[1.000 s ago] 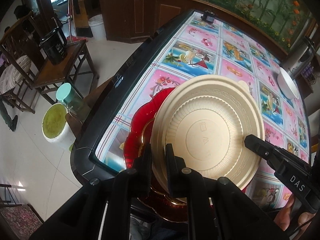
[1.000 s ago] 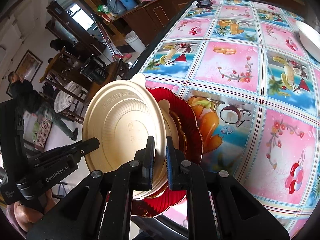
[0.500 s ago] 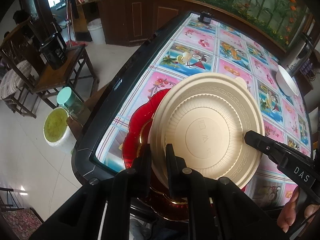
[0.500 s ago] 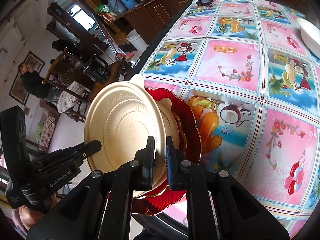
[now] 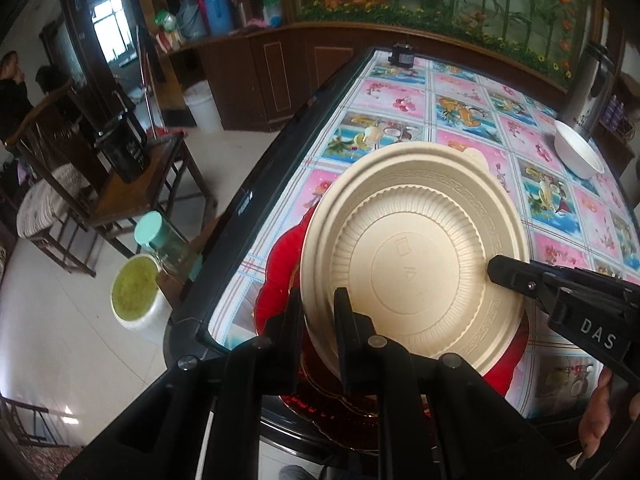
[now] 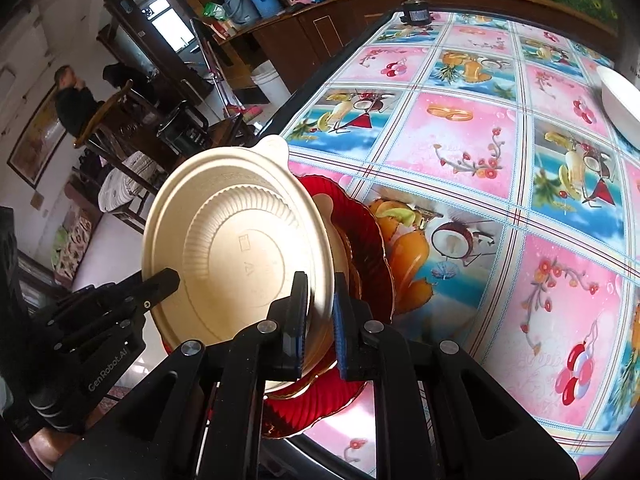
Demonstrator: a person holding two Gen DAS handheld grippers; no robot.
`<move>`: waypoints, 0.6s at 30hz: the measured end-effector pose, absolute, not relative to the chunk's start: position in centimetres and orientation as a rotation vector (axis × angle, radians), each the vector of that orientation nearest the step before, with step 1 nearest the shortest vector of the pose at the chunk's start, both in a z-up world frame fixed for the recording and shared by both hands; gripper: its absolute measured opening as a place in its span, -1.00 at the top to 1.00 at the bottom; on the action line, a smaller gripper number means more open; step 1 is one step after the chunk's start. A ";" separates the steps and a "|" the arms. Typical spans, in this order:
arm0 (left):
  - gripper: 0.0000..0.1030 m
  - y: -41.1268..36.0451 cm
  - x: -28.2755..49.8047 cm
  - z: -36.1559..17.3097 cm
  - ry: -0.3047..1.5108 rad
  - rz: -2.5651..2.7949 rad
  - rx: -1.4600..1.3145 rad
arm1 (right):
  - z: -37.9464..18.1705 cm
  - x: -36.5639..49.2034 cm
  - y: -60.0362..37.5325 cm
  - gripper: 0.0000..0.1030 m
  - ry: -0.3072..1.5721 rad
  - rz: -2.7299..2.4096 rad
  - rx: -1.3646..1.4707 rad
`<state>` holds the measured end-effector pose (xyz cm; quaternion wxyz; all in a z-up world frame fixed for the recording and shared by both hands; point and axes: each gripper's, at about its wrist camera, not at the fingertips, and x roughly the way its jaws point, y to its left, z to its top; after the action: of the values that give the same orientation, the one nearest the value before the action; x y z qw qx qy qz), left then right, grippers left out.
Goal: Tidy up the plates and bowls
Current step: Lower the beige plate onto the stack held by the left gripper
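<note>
**Item 1.** Beige round moulded-pulp dish (image 5: 412, 248), ribbed wall, small tab on the far rim. Position: raised and tilted above the red scalloped translucent plate (image 5: 280, 276), covering most of it. It is not resting on it, as far as I can tell.

**Item 2.** Red plate. Sits at the near corner of the worktop (image 5: 460, 112), which has a fruit-print cloth. A 2nd beige dish (image 6: 332, 216) of the same kind lies inside it.

**Item 3.** My left tongs (image 5: 318, 294). Clamped on the near-left rim of the raised dish, one finger inside and one outside. The jaws have just been opening a touch, but the rim is between them and looks gripped.

**Item 4.** My right tongs (image 6: 319, 280). Pinched tight on the opposite rim of the same dish, on the side over the red plate's right half.

**Item 5.** White bowl (image 5: 578, 152). Well apart from the red plate, at the far right of the worktop. Untouched.

**Step in hand (my est.):** nest the raised dish into the 2nd one on the red plate.

**How to do it well:**
- Level the dish first.
- Centre it over the lower dish and line the tabs up if poss.
- Lower both hands together so neither rim dips.
- Release only once the dish is seated.
- Watch the left grip, as it is the looser one.
- The red plate overhangs the worktop edge a bit, so don't press down or nudge it outward.
</note>
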<state>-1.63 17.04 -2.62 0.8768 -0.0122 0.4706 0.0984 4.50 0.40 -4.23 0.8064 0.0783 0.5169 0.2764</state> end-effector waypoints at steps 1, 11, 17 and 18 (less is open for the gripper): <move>0.71 16.9 -1.7 -2.5 0.975 0.207 -0.018 | -4.3 4.5 0.3 0.77 1.107 0.592 0.173; 0.65 15.9 -3.2 -0.2 0.859 0.289 0.098 | -3.6 4.2 0.1 0.77 1.077 0.598 0.177; 0.65 15.7 -3.7 0.5 0.836 0.304 0.108 | -2.7 4.1 -0.8 0.77 1.045 0.587 0.191; 0.65 15.7 -3.8 0.7 0.832 0.306 0.108 | -2.6 4.1 -1.0 0.77 1.039 0.585 0.196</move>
<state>-3.77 15.67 0.65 0.9019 0.0523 0.4025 0.1480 4.08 -1.01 -2.62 0.8230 0.0921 0.4885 0.2749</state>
